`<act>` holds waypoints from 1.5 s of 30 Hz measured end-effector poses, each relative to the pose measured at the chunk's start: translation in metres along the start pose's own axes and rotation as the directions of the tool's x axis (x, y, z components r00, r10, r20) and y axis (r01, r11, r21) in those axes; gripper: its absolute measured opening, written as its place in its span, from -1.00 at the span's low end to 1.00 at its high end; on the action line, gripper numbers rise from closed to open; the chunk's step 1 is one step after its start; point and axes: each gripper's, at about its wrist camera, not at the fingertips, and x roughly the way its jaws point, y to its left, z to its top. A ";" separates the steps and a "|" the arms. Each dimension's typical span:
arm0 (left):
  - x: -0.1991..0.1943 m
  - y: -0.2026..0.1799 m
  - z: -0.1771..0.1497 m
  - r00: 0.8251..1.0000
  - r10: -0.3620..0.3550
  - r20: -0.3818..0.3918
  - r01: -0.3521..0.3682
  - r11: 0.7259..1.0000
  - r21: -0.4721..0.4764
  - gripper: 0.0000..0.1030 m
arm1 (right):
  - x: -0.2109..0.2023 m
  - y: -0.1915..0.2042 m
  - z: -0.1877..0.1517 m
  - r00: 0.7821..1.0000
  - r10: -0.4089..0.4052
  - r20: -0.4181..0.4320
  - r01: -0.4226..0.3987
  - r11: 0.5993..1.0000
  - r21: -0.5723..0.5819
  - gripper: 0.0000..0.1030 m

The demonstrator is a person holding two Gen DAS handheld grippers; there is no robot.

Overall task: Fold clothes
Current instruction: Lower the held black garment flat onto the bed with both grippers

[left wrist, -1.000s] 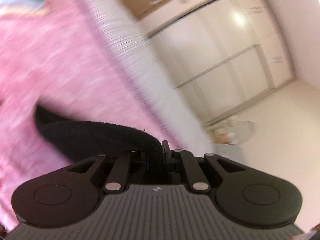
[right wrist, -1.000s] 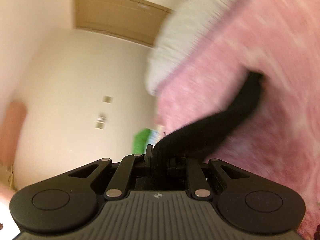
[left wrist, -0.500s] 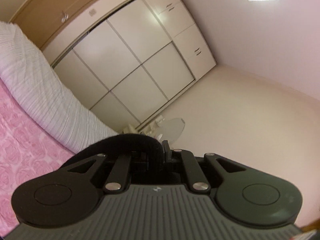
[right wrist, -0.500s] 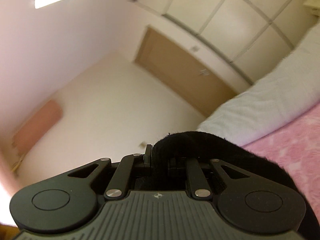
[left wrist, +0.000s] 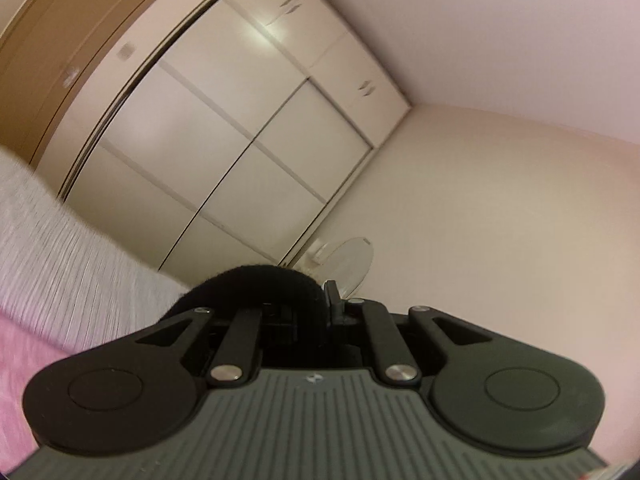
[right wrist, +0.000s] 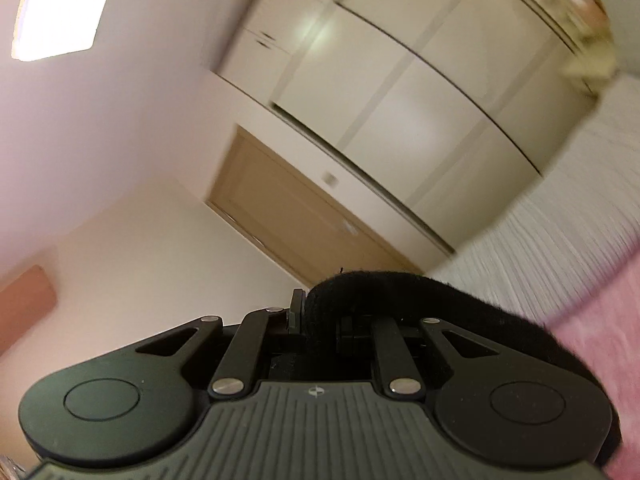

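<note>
both claws clamp black garment (left wrist: 256, 284) | fuzzy, folded over

Both wrist views tilted, facing level across the room, sharing the wardrobe (left wrist: 224, 152) (right wrist: 404, 92), seemingly far off

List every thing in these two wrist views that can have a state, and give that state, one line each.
left claw: shut on the black garment
right claw: shut on the black garment
black garment: held up, pinched at both claws, hanging off to the sides
wardrobe sliding doors: closed
wooden door: closed
ceiling light: on
pink bedspread: spread on the bed
</note>
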 end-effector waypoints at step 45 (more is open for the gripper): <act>-0.178 0.298 -0.501 0.796 0.153 -0.586 -0.591 0.403 -0.699 -0.78 | -0.146 -0.327 -0.464 0.665 -0.512 -0.544 0.730 0.600 0.327 -0.46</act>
